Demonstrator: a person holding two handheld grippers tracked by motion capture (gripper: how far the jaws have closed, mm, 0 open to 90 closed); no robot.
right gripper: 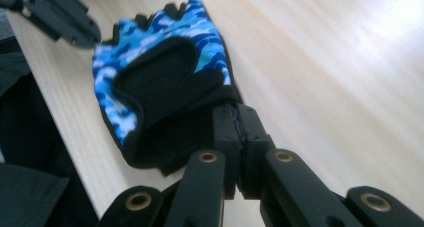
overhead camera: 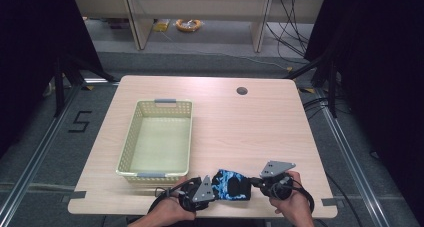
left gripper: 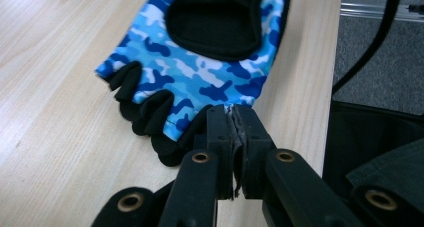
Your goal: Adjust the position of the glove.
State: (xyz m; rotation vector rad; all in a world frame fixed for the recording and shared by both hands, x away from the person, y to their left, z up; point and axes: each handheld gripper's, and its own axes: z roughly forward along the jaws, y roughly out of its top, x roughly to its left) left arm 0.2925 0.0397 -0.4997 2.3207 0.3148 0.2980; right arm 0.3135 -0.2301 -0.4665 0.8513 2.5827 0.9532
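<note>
Pale wooden worktop [overhead camera: 250, 132] carries the camouflage glove [overhead camera: 231, 185] at lower centre, left tongs [overhead camera: 214, 187] clamped on its finger end, right tongs [overhead camera: 251, 183] on its cuff, likely awaiting a joint lift toward the basket [overhead camera: 131, 137]

A: What is hidden in the high view?
B: The glove's [overhead camera: 231, 185] ends sit under the left claw [overhead camera: 212, 189] and right claw [overhead camera: 253, 183]; forearms are cut off at the near edge.
A: And the left gripper view?
B: The glove's [left gripper: 200, 62] far cuff runs off the top edge.
</note>
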